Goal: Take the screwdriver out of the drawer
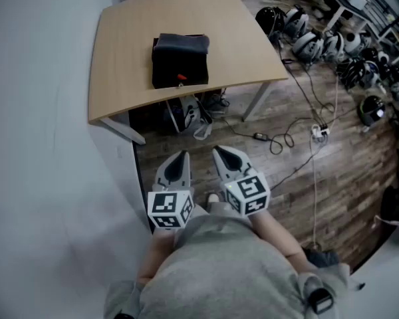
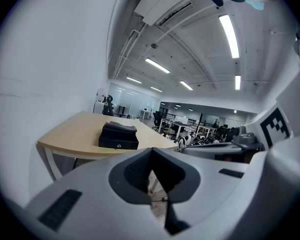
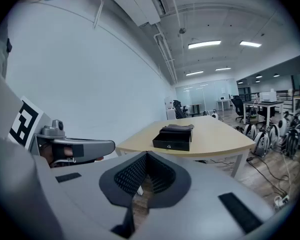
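Your left gripper [image 1: 182, 155] and right gripper [image 1: 217, 151]: both clenched, empty, well apart from small black drawer box [image 1: 179, 62] on pale wooden table [image 1: 126, 38]; box closed, contents hidden.

Head view: steeply down, well above the pale curved wooden table [image 1: 186, 18]. Gripper views: low, forward; well beyond your fingers [image 2: 135, 171], both share its small black drawer box [image 2: 119, 136].

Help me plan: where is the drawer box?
In the head view, upper centre-left, the black drawer box sits on the wooden table, near its front edge.
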Tool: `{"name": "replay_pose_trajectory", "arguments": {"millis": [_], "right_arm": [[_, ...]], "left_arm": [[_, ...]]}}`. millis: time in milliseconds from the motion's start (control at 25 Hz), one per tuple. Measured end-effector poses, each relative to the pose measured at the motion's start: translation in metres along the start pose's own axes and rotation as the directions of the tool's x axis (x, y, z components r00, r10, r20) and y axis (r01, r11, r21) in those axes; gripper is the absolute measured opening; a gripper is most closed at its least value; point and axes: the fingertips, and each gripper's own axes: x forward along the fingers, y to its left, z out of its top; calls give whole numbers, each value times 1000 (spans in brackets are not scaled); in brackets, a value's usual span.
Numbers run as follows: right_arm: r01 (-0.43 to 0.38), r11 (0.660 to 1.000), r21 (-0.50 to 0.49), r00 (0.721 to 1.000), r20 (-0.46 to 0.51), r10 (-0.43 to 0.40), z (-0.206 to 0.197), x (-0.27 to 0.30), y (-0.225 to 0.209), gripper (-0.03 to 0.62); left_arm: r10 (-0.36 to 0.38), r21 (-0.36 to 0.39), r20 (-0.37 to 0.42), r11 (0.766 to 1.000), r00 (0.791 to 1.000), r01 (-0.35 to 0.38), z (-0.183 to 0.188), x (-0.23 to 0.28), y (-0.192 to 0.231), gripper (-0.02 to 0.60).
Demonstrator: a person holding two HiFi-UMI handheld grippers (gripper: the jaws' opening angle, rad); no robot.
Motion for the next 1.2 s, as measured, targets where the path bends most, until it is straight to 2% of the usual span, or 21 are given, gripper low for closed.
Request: {"name": "replay_pose_trajectory", "arguments": {"millis": [440, 720, 1040, 1200], "right_arm": [[-26, 999, -22, 1000, 16, 27, -3, -18, 32, -2], [-56, 998, -23, 998, 8, 57, -2, -10, 30, -2], [-117, 991, -62, 993, 5, 117, 2, -2, 21, -2], [-144, 987, -66, 990, -9, 143, -1, 0, 17, -2]], "left_arm": [[13, -17, 26, 1000, 1000, -13, -7, -35, -6, 0], [29, -32, 37, 999, 999, -28, -10, -33, -5, 0], [86, -56, 59, 995, 995, -83, -10, -21, -2, 0], [106, -73, 45, 992, 993, -103, -15, -17, -3, 0]]}}
